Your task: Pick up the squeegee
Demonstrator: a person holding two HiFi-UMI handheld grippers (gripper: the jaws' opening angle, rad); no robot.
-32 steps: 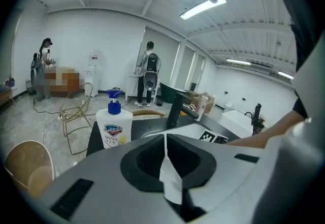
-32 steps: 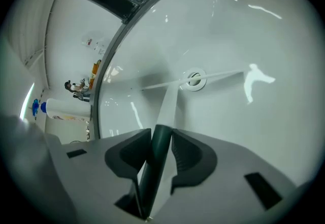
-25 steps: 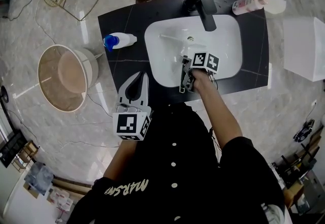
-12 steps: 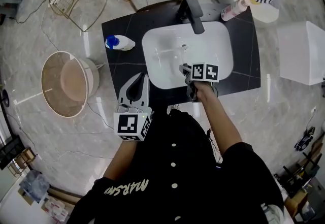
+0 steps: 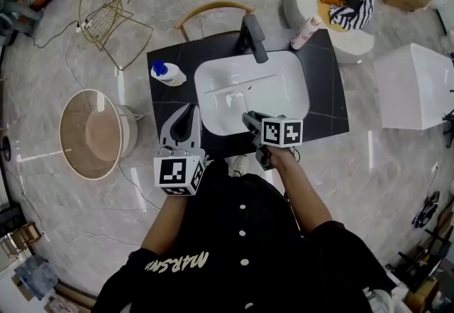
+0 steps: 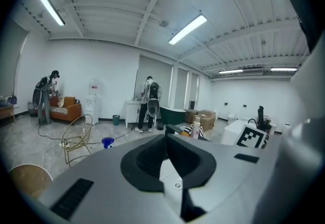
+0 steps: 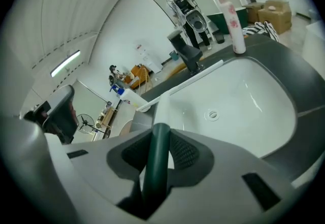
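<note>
The squeegee has a dark green handle (image 7: 154,164) and a long white blade (image 7: 185,82). My right gripper (image 7: 158,139) is shut on the handle, and the blade hangs in the air above the white sink basin (image 7: 254,101). In the head view the right gripper (image 5: 251,121) is over the basin's near rim (image 5: 213,127), with the thin blade (image 5: 241,83) stretched across the bowl. My left gripper (image 5: 191,114) hovers left of the basin over the black countertop (image 5: 323,91). Its jaws meet and hold nothing, as the left gripper (image 6: 166,142) view also shows.
A black faucet (image 5: 252,36) stands at the basin's far side. A blue-capped bottle (image 5: 167,74) lies on the counter's left, and a pink-capped bottle (image 5: 305,31) at its far right corner. A round basket (image 5: 96,133), a wire chair (image 5: 106,10) and a white box (image 5: 418,84) surround the counter.
Both grippers have risen. The right one has lifted the squeegee up from the basin and rolled, so the blade now hangs above the bowl.
</note>
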